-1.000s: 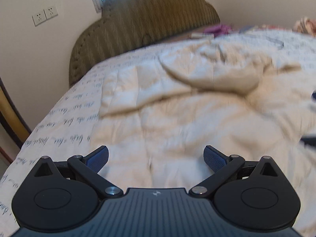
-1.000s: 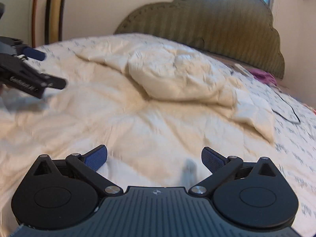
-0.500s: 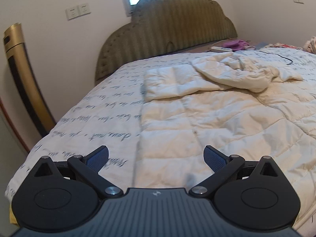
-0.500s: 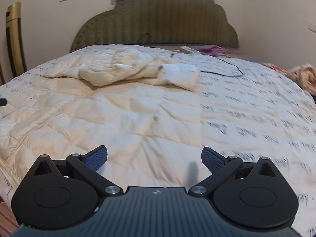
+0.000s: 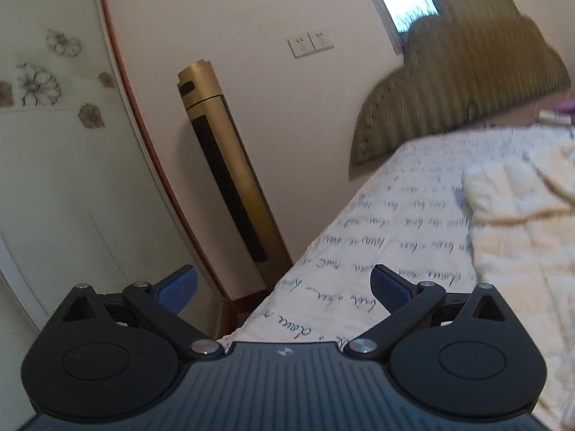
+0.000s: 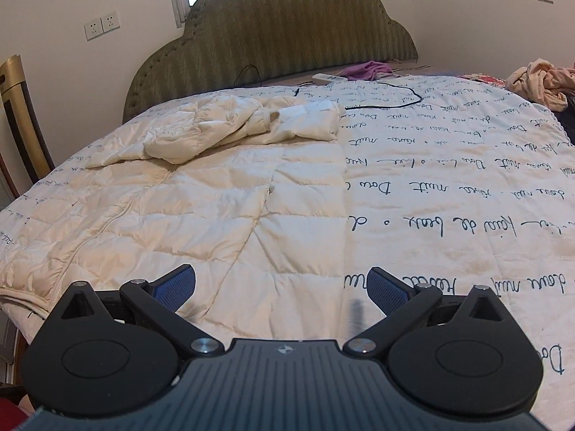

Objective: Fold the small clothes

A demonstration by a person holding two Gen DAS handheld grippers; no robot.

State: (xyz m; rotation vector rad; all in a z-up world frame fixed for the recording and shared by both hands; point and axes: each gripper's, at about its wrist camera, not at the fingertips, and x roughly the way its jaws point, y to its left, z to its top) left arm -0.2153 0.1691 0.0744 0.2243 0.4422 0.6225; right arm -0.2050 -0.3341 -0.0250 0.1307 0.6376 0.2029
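Observation:
A cream quilted jacket (image 6: 201, 194) lies spread flat on the bed, with its top part and sleeves bunched in a heap (image 6: 222, 125) toward the headboard. My right gripper (image 6: 282, 289) is open and empty, held back over the jacket's near hem. My left gripper (image 5: 284, 289) is open and empty, off the bed's left corner and pointing at the wall. In the left wrist view only the jacket's left edge (image 5: 517, 237) shows at the right.
The bed has a white sheet with script print (image 6: 449, 186) and an olive padded headboard (image 6: 273, 36). A gold tower fan (image 5: 226, 179) stands by the wall left of the bed. A black cable (image 6: 391, 98), a white remote and a purple cloth (image 6: 366, 69) lie near the headboard. More clothes (image 6: 539, 82) are piled far right.
Both grippers have pulled back from the jacket, staying open. The left one has swung left toward the wall and fan. The right one has backed off, so the whole jacket shows.

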